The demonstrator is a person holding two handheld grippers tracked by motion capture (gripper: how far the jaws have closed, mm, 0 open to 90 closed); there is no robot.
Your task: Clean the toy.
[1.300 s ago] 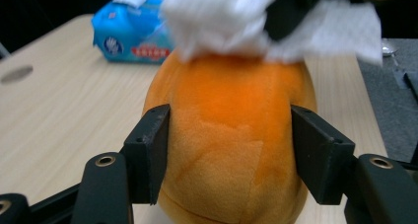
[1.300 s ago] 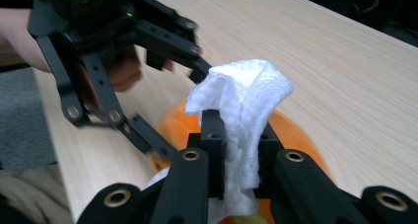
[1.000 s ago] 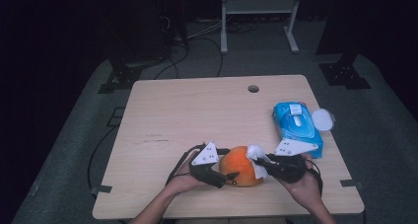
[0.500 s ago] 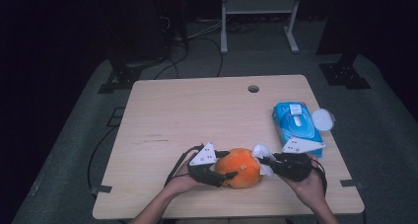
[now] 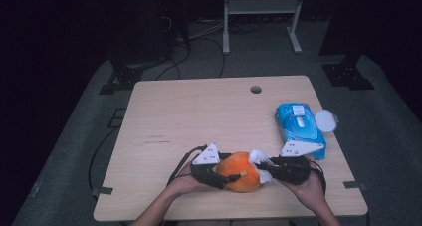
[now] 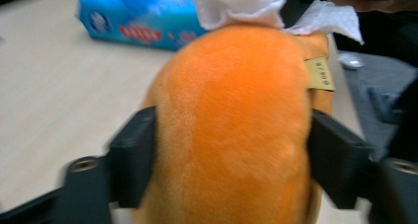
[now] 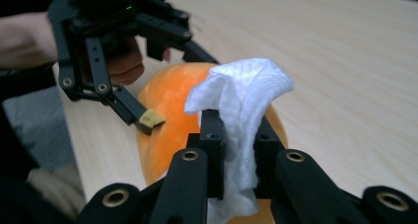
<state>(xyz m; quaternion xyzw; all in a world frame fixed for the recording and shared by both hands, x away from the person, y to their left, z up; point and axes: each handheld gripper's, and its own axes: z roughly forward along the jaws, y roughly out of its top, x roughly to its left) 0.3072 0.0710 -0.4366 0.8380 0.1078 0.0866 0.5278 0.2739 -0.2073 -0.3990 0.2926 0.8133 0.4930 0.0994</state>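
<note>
Since a second ago, left claw (image 5: 222, 175) jaws closing onto orange plush toy (image 5: 239, 171), now clamped on its sides, toy at tabletop (image 5: 199, 111) near edge, long axis left-right, right claw (image 5: 264, 168) clamped on white wipe (image 5: 258, 157) touching toy's right end.

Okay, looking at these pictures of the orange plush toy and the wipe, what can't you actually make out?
- Plush toy: its shape and face; in the left gripper view it runs past the bottom edge, in the high view the left gripper covers part.
- Toy's label: print too small and blurred.
- Wipe pack: cut off by the top edge of the left gripper view, lettering blurred.
- Wipe: lower end hidden behind the right gripper.
</note>
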